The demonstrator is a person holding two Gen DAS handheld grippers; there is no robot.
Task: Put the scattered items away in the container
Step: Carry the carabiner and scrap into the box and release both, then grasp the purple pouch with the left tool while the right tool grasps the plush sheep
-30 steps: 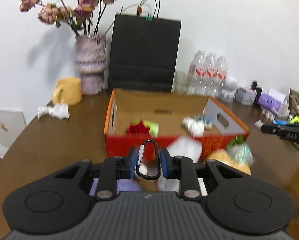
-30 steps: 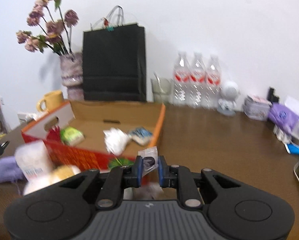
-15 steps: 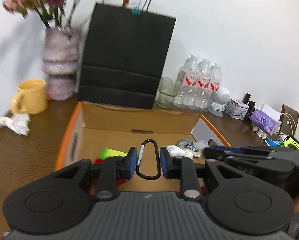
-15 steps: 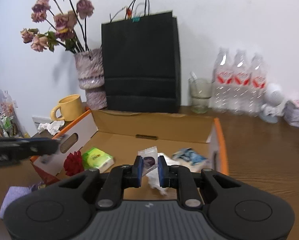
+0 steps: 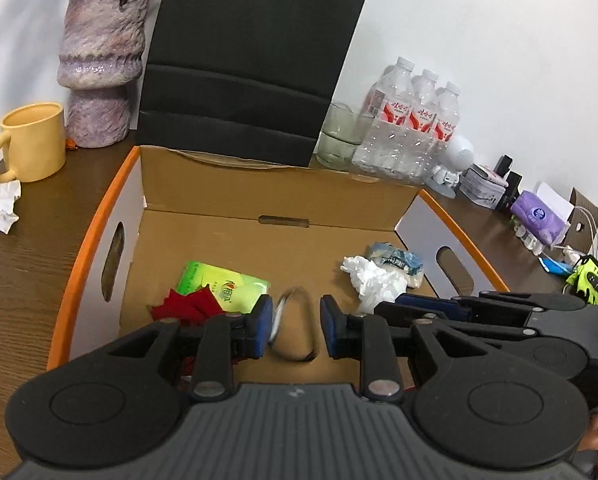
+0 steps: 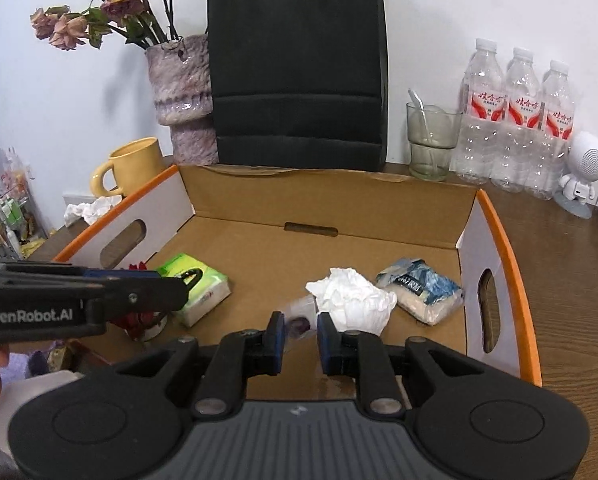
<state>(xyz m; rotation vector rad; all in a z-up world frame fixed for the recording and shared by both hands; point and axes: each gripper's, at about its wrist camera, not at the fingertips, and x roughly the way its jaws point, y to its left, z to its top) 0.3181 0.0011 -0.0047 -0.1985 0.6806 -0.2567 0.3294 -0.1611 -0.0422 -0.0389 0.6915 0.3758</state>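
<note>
Both grippers hang spread over the box [image 5: 99,216], letting the carabiner [image 5: 293,326] and small packet [image 6: 299,318] drop inside.

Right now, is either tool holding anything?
No. Both have opened: the carabiner and small clear packet sit loose between the fingers, over the box.

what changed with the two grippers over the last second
Both grippers moved forward over the cardboard box and opened. The left gripper let go of the carabiner, now blurred as it drops; the right gripper released the small clear packet. The tissue pack and crumpled paper stayed put.
</note>
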